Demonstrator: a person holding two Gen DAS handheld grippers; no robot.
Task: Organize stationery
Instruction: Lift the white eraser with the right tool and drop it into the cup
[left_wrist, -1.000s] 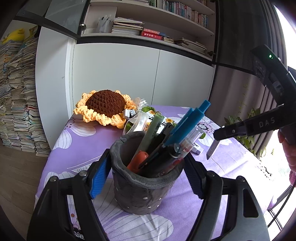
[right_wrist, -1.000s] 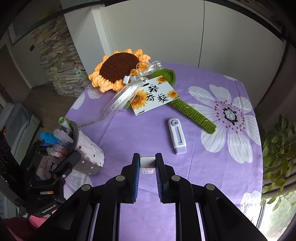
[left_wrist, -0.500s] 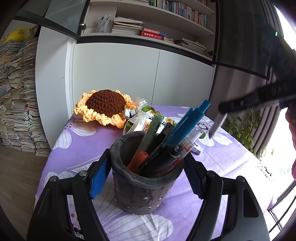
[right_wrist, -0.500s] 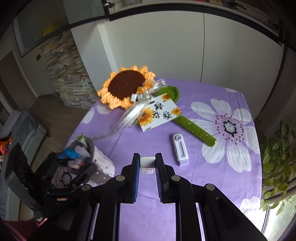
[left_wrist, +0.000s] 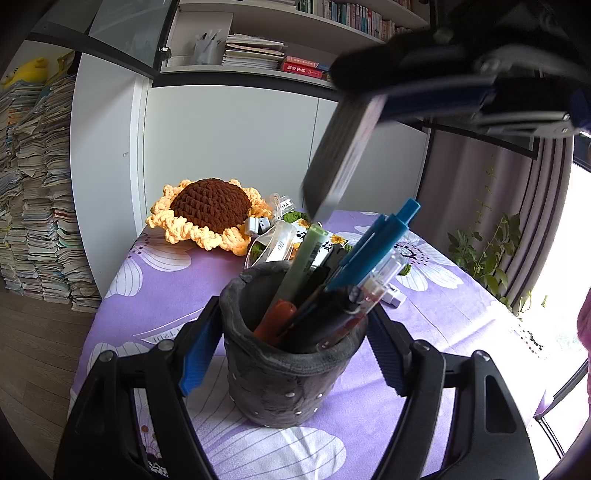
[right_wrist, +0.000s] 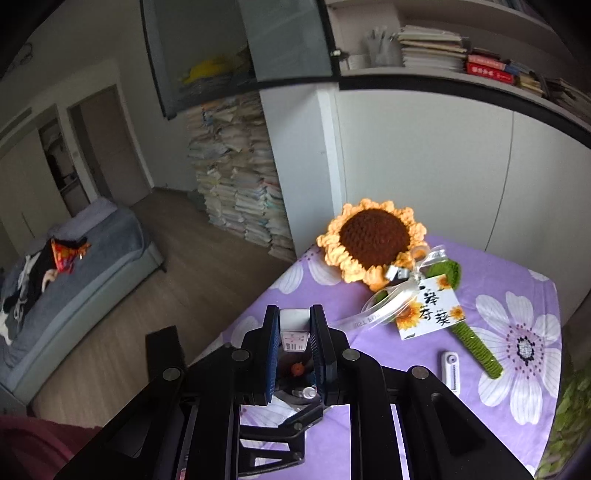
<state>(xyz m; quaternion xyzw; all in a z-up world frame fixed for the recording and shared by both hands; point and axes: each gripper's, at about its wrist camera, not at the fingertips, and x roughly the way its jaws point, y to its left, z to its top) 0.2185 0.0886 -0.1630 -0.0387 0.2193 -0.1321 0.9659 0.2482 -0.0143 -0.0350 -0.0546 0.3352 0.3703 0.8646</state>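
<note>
A dark grey pen cup (left_wrist: 288, 376) full of pens stands on the purple flowered tablecloth (left_wrist: 166, 280). My left gripper (left_wrist: 291, 350) is shut on it, one blue pad on each side. My right gripper (left_wrist: 373, 96) reaches in from the upper right, shut on a flat white block (left_wrist: 340, 158) that hangs tilted above the pens (left_wrist: 369, 243). In the right wrist view the white block (right_wrist: 294, 328), with a barcode label, sits between the pads of my right gripper (right_wrist: 294, 321). The tops of the pens (right_wrist: 297, 369) show just below it.
A white correction tape (right_wrist: 450, 373) lies on the cloth right of the cup. A crochet sunflower (left_wrist: 210, 206) with ribbon and a card (right_wrist: 430, 312) lies at the table's far side. Stacked books (left_wrist: 33, 184) stand on the floor to the left, and a plant (left_wrist: 480, 251) at the right.
My right gripper has risen and swung in from the right with the white block, which now hangs over the pen cup. The left gripper and cup have stayed still.
</note>
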